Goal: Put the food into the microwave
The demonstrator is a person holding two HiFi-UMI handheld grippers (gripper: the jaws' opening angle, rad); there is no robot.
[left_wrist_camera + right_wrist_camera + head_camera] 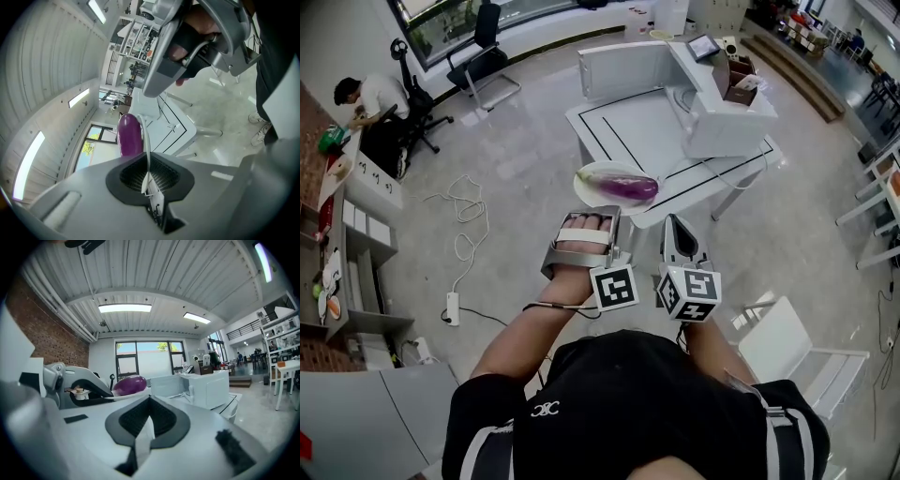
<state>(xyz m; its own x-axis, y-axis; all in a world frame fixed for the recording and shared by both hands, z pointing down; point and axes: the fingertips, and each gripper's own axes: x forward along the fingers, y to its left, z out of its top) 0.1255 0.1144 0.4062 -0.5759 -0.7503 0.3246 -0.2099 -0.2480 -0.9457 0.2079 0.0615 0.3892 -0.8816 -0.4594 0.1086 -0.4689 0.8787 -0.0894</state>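
Observation:
A purple eggplant (627,187) lies on a white plate (592,178), held in the air just short of the table's near edge. My left gripper (592,214) is shut on the plate's near rim. In the left gripper view the plate (145,140) runs edge-on out of the shut left gripper (149,180), with the eggplant (130,133) beside it. My right gripper (675,223) hovers just right of the plate, shut and holding nothing; its own view shows the same (143,437). The white microwave (722,112) stands on the table (619,131) with its door (623,70) swung open.
A cardboard box (739,80) sits on top of the microwave. A person (370,94) sits at a desk at the far left, with office chairs (483,47) nearby. A cable and power strip (453,307) lie on the floor. A white chair (787,347) stands at my right.

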